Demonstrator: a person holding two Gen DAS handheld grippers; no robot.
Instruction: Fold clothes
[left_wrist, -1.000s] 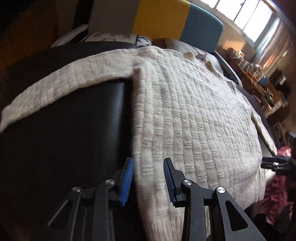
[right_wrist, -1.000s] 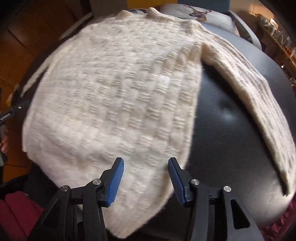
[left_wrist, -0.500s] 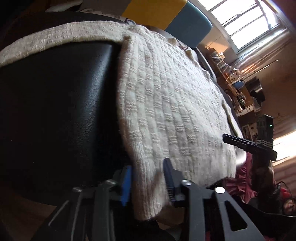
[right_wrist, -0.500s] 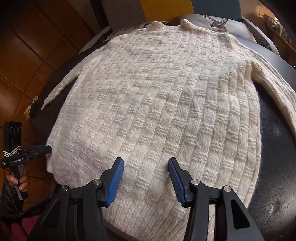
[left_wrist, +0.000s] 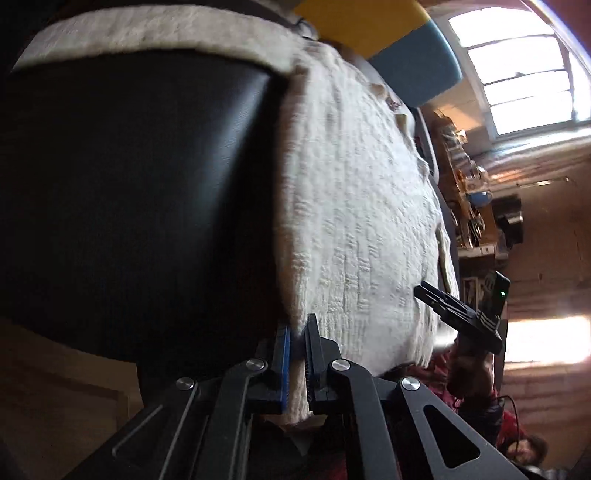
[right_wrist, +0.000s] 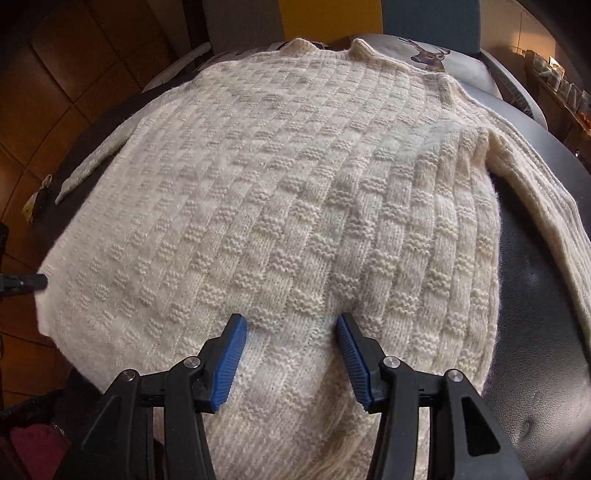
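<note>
A cream basket-knit sweater (right_wrist: 277, 184) lies spread flat on a black leather surface (right_wrist: 535, 314), collar at the far end, sleeves out to both sides. My left gripper (left_wrist: 297, 350) is shut on the sweater's (left_wrist: 351, 221) near left hem edge, where it hangs over the black surface (left_wrist: 129, 184). Its tip (right_wrist: 22, 284) shows at the left edge of the right wrist view. My right gripper (right_wrist: 291, 350) is open just above the hem's middle, knit showing between its blue pads (right_wrist: 229, 358). It also appears at the sweater's far hem (left_wrist: 458, 310) in the left wrist view.
Yellow and teal cushions (left_wrist: 369, 22) and a deer-print pillow (right_wrist: 428, 55) sit behind the collar. Cluttered shelves (left_wrist: 472, 206) and a bright window (left_wrist: 517, 74) are to the right. Wood panelling (right_wrist: 74, 74) is on the left, red cloth (right_wrist: 33, 443) low by the near edge.
The left gripper dropped to the hem edge and shut on it. The right gripper shifted over the sweater's lower middle and stayed open.
</note>
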